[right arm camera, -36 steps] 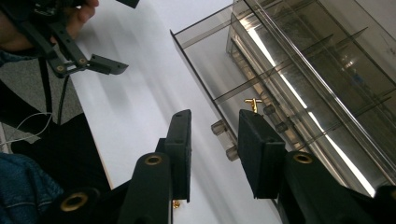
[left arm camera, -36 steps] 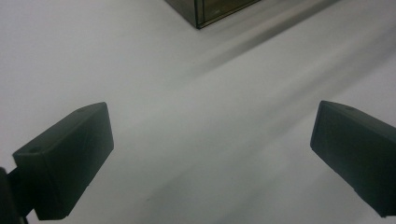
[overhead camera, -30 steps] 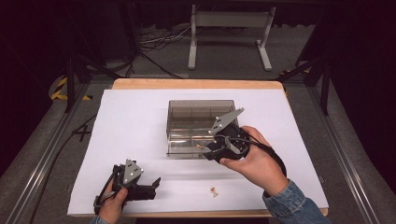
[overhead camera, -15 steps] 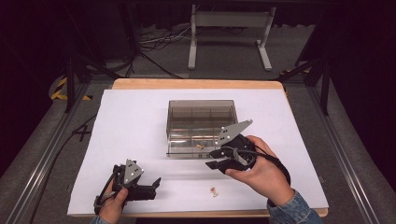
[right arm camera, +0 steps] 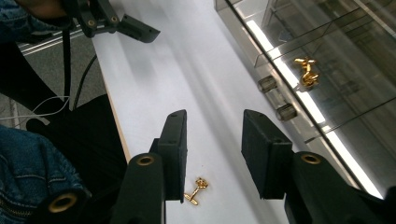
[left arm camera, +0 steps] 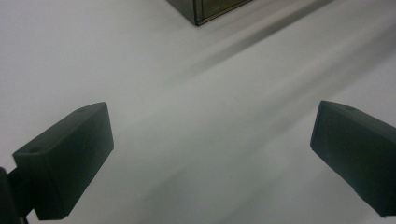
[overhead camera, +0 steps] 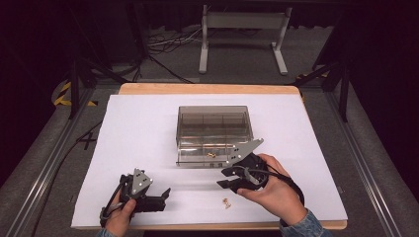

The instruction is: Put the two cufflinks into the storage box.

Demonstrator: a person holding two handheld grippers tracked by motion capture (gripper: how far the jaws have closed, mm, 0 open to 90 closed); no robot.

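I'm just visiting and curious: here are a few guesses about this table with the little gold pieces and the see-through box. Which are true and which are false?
1. One gold cufflink lies loose on the white paper. True.
2. The clear box holds no gold piece. False: a second cufflink lies inside it, near its front wall.
3. The right gripper has its jaws apart with nothing pinched between them. True: the loose cufflink lies on the paper beside its left jaw.
4. The left gripper is squeezing a cufflink. False: its jaws stand wide apart over bare paper.
5. The clear box stands at the left edge of the paper. False: it stands near the middle.
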